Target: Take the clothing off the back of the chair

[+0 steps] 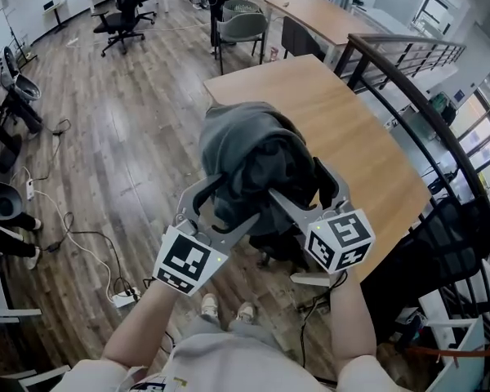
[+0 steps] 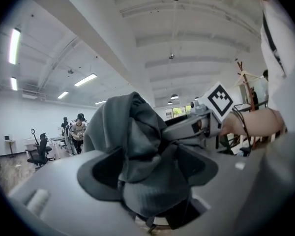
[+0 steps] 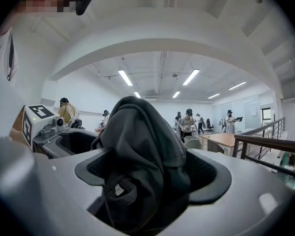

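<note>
1. The clothing (image 1: 249, 158), a gray garment with a darker inside, is bunched into a tall heap directly ahead of both grippers. Its folds reach down between the jaws of each.
2. The left gripper (image 2: 146, 168) is released. Its jaws stand wide apart, and a thick wad of the cloth fills the gap and rises well above them.
3. The right gripper (image 3: 148, 173) is released too. Its pads are spread to either side of a dark hanging fold, which drapes over the gap without being pinched.
4. The two grippers sit close side by side at the near side of the heap, their tips angled toward each other. Each one's marker cube shows at the edge of the other's view.
5. The views do not show what carries the heap. It sits at the near edge of the wooden counter (image 1: 343, 129), which stretches away beyond the grippers. A dark chair (image 1: 284, 247) shows just under the heap, below the grippers.
6. Behind the grippers, bare forearms (image 1: 143, 325) hold them, and a pair of shoes (image 1: 225, 309) stands on the floor beneath.
7. To the left of the left gripper lies wood floor (image 1: 131, 137) with cables (image 1: 82, 237) and a power strip (image 1: 122, 298).
8. To the right of the right gripper, a black railing (image 1: 408, 88) curves past the counter.
9. Far ahead of the grippers stand an office chair (image 1: 126, 15) and several people (image 3: 188, 122) in a bright room.
</note>
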The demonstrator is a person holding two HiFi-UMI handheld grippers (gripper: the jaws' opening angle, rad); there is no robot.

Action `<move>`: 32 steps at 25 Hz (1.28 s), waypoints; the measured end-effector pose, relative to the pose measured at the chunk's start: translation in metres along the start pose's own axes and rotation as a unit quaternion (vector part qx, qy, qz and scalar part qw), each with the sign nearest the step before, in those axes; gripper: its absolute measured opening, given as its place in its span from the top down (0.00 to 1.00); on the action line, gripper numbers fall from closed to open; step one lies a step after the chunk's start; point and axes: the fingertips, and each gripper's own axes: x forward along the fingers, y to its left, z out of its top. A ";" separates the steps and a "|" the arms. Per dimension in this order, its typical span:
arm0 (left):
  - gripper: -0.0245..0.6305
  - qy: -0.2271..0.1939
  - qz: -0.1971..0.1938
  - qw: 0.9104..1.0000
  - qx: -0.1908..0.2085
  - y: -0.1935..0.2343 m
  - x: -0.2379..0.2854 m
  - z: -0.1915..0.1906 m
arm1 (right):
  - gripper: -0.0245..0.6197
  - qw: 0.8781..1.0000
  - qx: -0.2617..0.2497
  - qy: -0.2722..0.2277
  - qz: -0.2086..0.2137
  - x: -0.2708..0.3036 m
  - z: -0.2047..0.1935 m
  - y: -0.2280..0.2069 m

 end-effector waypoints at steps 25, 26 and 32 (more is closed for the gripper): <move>0.84 -0.040 0.027 0.992 -0.115 0.007 0.012 -0.018 | 0.87 0.998 0.015 0.034 0.041 0.020 -0.024 0.002; 0.89 -0.039 0.023 0.992 -0.119 0.007 0.012 -0.016 | 0.87 0.998 0.022 0.025 0.044 0.019 -0.021 0.003; 0.93 -0.051 0.015 0.992 -0.117 0.013 0.006 -0.001 | 0.88 0.995 0.058 -0.064 0.052 0.006 0.027 0.012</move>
